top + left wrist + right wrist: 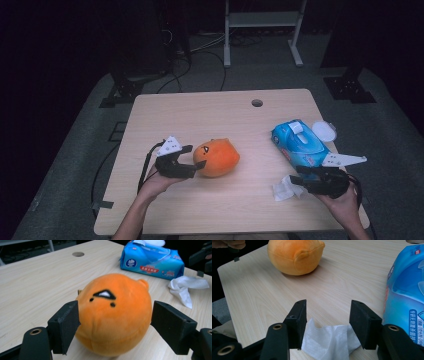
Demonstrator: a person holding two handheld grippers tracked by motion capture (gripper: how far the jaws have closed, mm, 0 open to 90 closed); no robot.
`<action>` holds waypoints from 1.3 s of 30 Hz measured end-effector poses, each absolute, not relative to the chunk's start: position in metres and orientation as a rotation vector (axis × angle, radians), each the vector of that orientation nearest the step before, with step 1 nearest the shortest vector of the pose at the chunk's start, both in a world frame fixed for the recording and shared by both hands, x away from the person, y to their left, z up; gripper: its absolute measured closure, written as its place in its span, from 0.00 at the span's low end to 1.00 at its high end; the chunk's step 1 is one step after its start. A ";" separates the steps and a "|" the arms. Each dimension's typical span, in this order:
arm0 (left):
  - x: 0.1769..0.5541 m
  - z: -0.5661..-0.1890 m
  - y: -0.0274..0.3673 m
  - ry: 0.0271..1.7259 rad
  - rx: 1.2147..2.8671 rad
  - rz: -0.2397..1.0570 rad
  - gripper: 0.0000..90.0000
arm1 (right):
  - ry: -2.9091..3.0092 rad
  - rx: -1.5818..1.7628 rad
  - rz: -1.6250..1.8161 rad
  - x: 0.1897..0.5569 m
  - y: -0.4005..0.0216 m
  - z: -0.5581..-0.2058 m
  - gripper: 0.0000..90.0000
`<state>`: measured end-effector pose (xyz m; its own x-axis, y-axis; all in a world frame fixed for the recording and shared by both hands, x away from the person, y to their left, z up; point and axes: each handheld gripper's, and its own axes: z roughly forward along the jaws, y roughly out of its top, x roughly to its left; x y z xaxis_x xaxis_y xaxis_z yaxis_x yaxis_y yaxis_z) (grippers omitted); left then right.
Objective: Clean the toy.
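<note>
The left gripper (196,159) lies level on the table, its two black jaws pointing toward three o'clock in the high view and standing apart on either side of the round orange plush toy with a small stitched face (217,157). In the left gripper view the toy (113,315) sits squarely between the pads: the left one appears to just touch the fabric without denting it, though the edge is too soft to be sure, and the right one stands off with a sliver of wood showing, so I read this gripper as open around the toy and not squeezing it. The toy rests on the pale wooden table (200,112), left of centre, so the left hand is much the nearer to it. The right gripper (296,180) at about four o'clock from the toy is likewise open, its jaws straddling a crumpled white tissue (329,341) that lies loose on the wood between them. Just beyond it, at one o'clock, lies the blue soft pack of wet wipes (299,142), its long axis running from eleven toward five.
</note>
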<state>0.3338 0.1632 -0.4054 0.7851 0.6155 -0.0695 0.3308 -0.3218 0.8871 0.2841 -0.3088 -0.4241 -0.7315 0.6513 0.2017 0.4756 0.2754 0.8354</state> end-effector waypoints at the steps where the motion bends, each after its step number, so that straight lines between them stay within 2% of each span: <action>1: 0.333 -0.406 0.165 0.719 1.934 0.344 0.24 | 2.360 1.056 1.444 0.284 -0.309 -0.424 0.52; 39: 0.311 -0.444 0.209 0.853 1.925 0.325 0.18 | 2.352 1.069 1.457 0.284 -0.298 -0.433 0.49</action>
<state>0.3106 0.2095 -0.4435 0.7189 0.6830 -0.1288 0.4247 -0.2850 0.8593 0.2836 -0.2978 -0.4332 -0.7269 0.6530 0.2128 0.4815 0.2635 0.8359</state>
